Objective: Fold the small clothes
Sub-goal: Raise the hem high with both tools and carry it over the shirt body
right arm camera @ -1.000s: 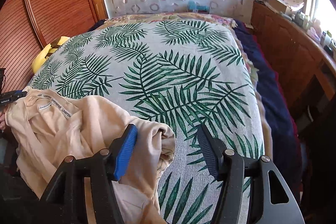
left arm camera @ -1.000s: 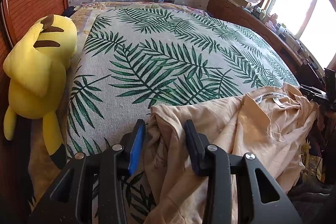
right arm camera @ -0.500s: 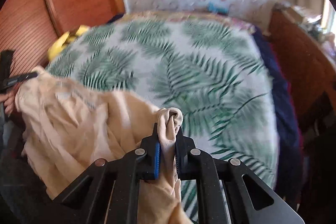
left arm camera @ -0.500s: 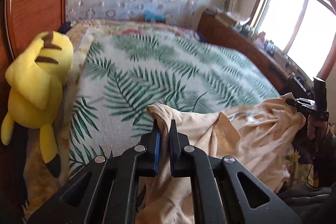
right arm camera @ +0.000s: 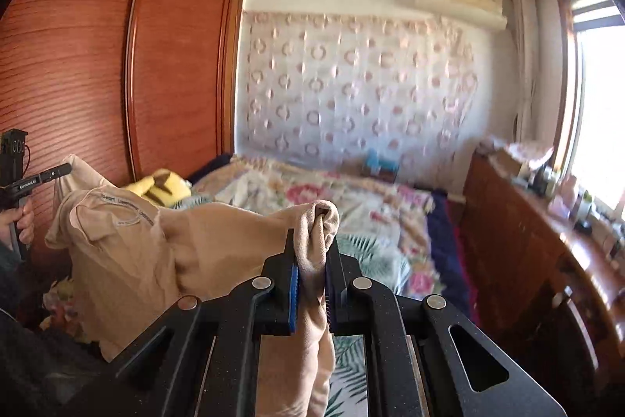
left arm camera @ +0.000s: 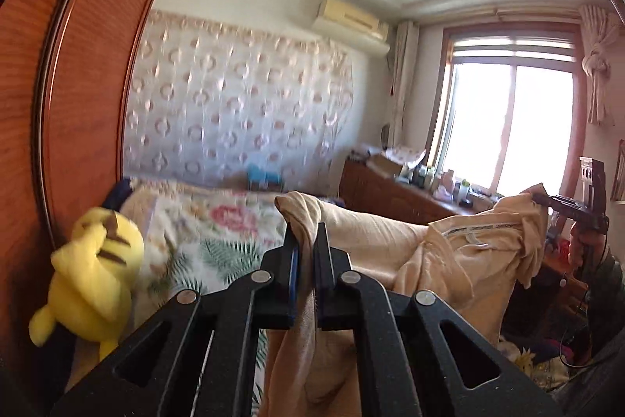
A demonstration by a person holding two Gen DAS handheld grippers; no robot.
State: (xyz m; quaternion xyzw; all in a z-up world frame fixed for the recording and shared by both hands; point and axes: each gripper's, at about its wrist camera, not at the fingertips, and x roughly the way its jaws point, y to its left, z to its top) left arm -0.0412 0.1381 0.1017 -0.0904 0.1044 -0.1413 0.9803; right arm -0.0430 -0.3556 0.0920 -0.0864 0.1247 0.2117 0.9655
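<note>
Beige garment (left arm camera: pixel 461 253) hangs in air above bed (left arm camera: pixel 218 221), stretched between two grippers. One bunched corner sits between jaws of left gripper (left arm camera: pixel 304 245), clenched on cloth, small fold sticking out above tips. Other corner sits between jaws of right gripper (right arm camera: pixel 312 249), also clenched on cloth, rolled fold above tips. Rest of garment droops below both. Collar label faces up. Yellow plush toy (left arm camera: pixel 93 284) lies at bed edge beside wooden wardrobe (right arm camera: pixel 117 65).
</note>
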